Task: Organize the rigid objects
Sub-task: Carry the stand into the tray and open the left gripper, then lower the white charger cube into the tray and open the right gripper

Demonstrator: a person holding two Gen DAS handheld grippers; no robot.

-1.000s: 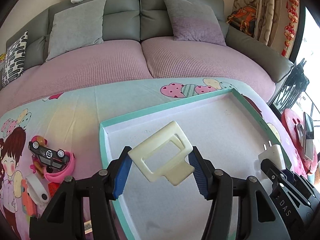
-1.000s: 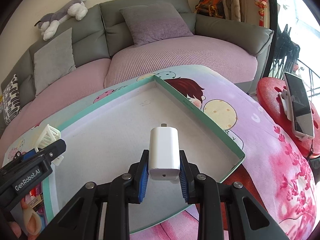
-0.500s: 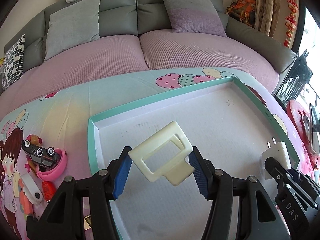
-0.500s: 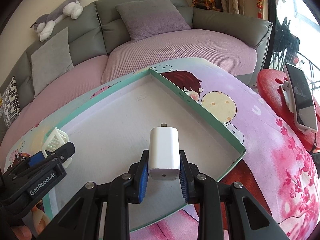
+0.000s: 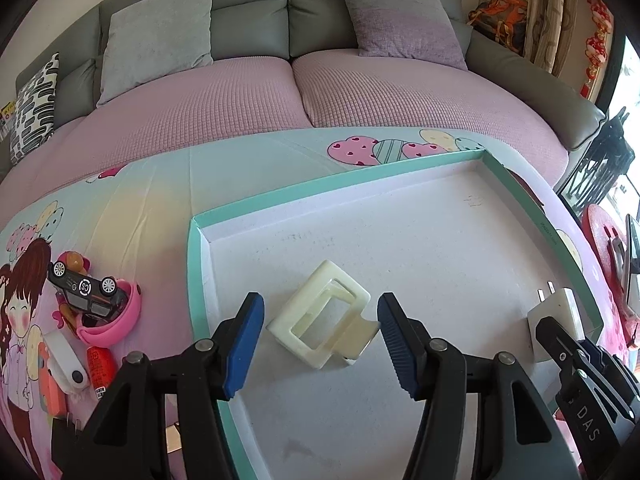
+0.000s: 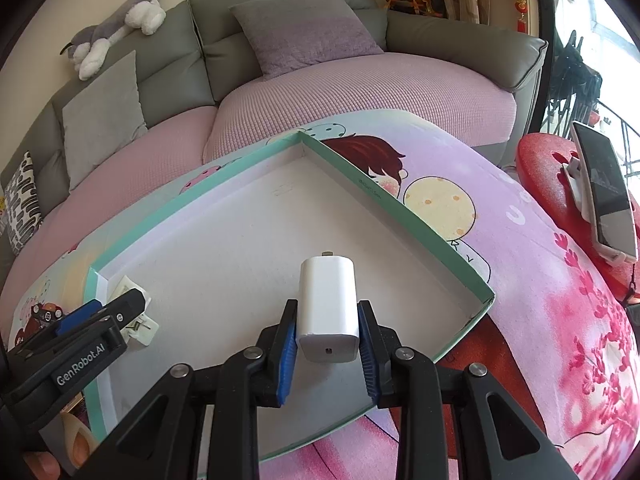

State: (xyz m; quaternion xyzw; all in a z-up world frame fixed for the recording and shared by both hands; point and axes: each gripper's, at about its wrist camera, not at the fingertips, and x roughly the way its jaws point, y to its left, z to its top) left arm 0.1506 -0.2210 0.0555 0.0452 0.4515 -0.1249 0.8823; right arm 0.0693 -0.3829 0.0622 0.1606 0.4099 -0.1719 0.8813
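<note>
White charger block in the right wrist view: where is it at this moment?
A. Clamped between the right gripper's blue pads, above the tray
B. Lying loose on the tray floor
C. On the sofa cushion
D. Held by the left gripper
A. The white charger block sits squeezed between the blue pads of the right gripper, over the white floor of the green-rimmed tray.

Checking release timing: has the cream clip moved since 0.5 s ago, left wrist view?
Yes. The clip was clamped in the left claw; now the claw is open and the clip lies on the tray floor, nearer the tray's left wall.
</note>
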